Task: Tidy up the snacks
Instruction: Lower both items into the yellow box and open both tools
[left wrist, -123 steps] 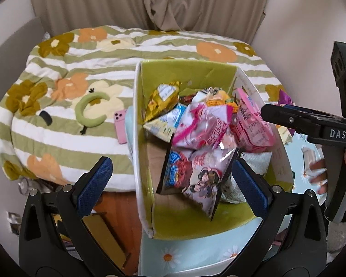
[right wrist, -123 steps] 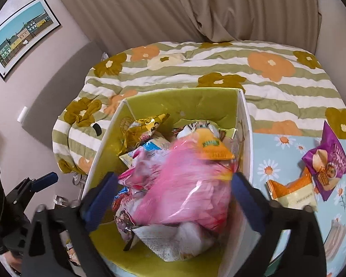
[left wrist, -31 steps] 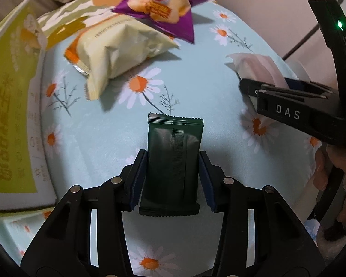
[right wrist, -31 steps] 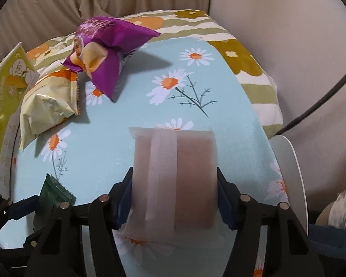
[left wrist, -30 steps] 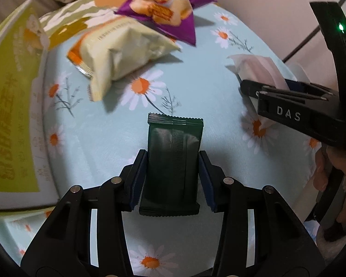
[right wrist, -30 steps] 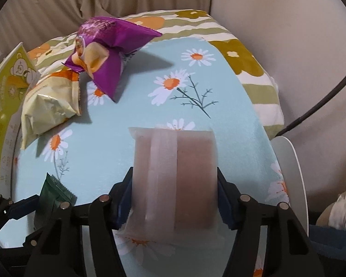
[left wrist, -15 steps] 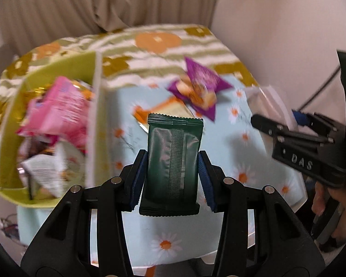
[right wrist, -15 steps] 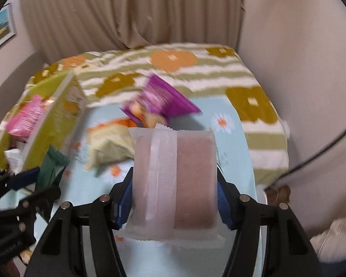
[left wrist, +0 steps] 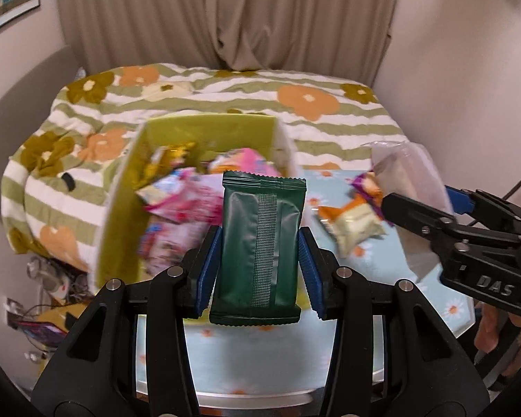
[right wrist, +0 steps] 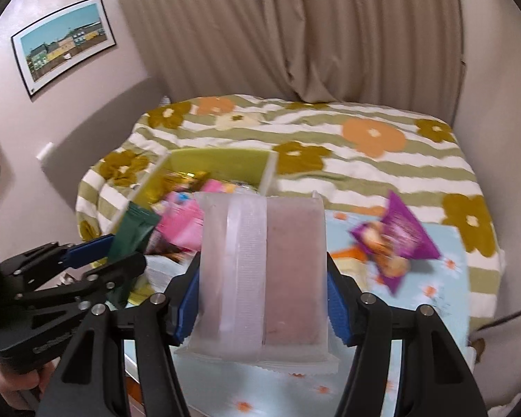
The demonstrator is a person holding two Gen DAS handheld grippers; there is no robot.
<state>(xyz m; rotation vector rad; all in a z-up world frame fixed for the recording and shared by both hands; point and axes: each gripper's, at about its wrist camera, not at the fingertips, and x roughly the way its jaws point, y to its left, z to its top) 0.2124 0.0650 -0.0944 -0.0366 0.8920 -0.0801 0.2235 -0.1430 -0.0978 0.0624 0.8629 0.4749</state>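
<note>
Above the table point(left wrist: 225, 365) beside the green snack box point(left wrist: 205, 128), the left hand-held gripper point(left wrist: 258, 264) grips a dark green packet point(left wrist: 260, 250) while the right hand-held gripper point(right wrist: 262, 288) clamps a translucent pink packet point(right wrist: 264, 271).

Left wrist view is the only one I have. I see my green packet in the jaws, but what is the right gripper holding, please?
Observer: The right gripper is shut on a translucent pink packet with a white seam strip down its face.
Operator: Is anything hanging on the wall at the left?
Observer: Yes, a framed picture of coloured houses is fully visible there.
Operator: Is the purple snack bag still outside the box?
Observer: It lies on the daisy tablecloth; the purple snack bag is right of the yellow-green box.
</note>
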